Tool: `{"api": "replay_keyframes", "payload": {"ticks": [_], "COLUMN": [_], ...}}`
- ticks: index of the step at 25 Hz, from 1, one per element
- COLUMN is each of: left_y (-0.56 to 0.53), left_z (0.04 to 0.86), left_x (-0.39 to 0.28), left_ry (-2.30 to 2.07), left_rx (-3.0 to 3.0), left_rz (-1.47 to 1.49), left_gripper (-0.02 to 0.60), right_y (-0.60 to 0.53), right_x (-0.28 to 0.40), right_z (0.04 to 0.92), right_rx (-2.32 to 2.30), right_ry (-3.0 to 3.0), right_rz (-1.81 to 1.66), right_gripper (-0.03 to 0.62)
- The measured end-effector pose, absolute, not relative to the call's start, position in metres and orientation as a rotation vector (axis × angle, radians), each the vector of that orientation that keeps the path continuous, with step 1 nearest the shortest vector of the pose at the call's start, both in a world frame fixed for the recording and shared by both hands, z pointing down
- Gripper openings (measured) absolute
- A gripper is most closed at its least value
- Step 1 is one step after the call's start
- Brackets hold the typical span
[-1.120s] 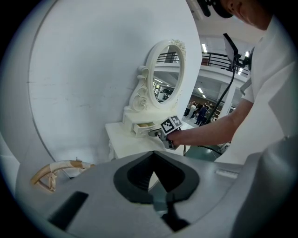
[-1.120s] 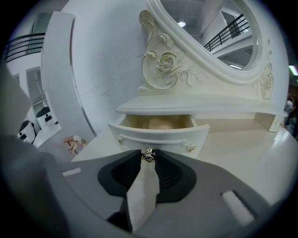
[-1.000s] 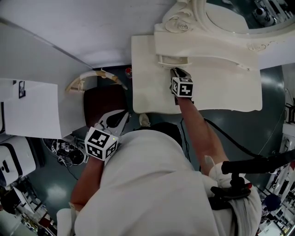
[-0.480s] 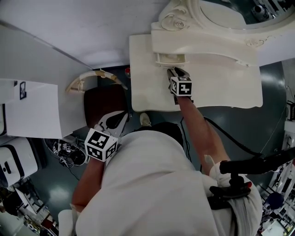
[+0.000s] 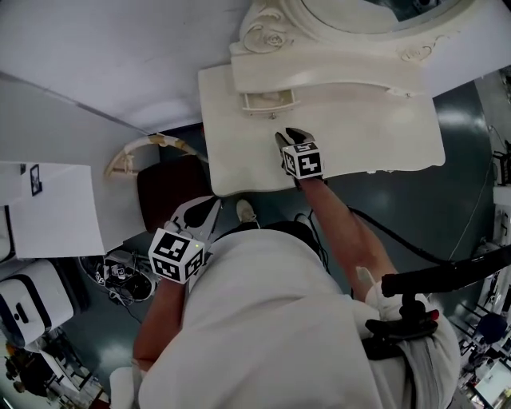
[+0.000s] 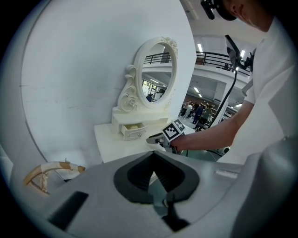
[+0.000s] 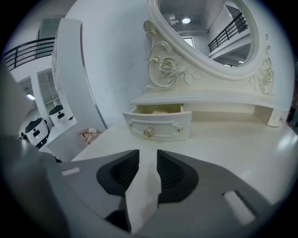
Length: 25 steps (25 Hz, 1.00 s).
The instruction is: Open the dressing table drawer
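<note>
The cream dressing table point(image 5: 383, 136) has a small drawer point(image 5: 269, 100) under its mirror shelf, and the drawer stands pulled out. The right gripper view shows its open top and round knob point(image 7: 148, 132). My right gripper point(image 5: 283, 136) hovers over the tabletop a short way in front of the drawer, apart from it. Its jaws point(image 7: 148, 155) are closing with nothing between them. My left gripper point(image 5: 204, 209) hangs off the table's left front corner, above the floor, with its jaws point(image 6: 153, 155) together and empty. From the left gripper view I also see the drawer point(image 6: 132, 130) and the right gripper point(image 6: 156, 138).
An oval mirror point(image 5: 351, 16) in a carved frame stands at the back of the table. A dark brown stool point(image 5: 172, 180) sits left of the table, beside a curved cream piece point(image 5: 136, 152) on the floor. A white panel point(image 5: 48, 208) lies at the far left.
My right gripper has drawn back from the drawer front toward the table's near edge. The drawer stays pulled out. The left gripper has shifted slightly along with the body.
</note>
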<state>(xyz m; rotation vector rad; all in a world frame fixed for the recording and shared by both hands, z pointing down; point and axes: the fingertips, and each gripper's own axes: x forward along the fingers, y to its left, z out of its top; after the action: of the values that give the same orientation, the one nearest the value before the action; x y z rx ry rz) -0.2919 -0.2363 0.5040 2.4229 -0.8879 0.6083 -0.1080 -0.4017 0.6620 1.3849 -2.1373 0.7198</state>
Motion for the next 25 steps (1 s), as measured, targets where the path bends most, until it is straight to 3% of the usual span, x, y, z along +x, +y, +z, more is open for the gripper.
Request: {"api": "replay_keyframes", "payload": {"ticks": [9,25], "left_y": [-0.222,-0.167], "left_z": [0.501,0.487], "left_x": [-0.212,-0.073], "left_ry": [-0.827,-0.849], "left_rx": [2.454,2.476], "left_rz": [0.605,0.577], "left_gripper": [0.003,0.003], "right_y": [-0.335,-0.215], "right_x": [-0.07,0.036], "right_z": [0.65,0.605], "right_rx": [1.233,0.976], "right_ry": [-2.156,-2.253], "right_rz": [0.714,0.638], "right_gripper": [0.002,0.002]}}
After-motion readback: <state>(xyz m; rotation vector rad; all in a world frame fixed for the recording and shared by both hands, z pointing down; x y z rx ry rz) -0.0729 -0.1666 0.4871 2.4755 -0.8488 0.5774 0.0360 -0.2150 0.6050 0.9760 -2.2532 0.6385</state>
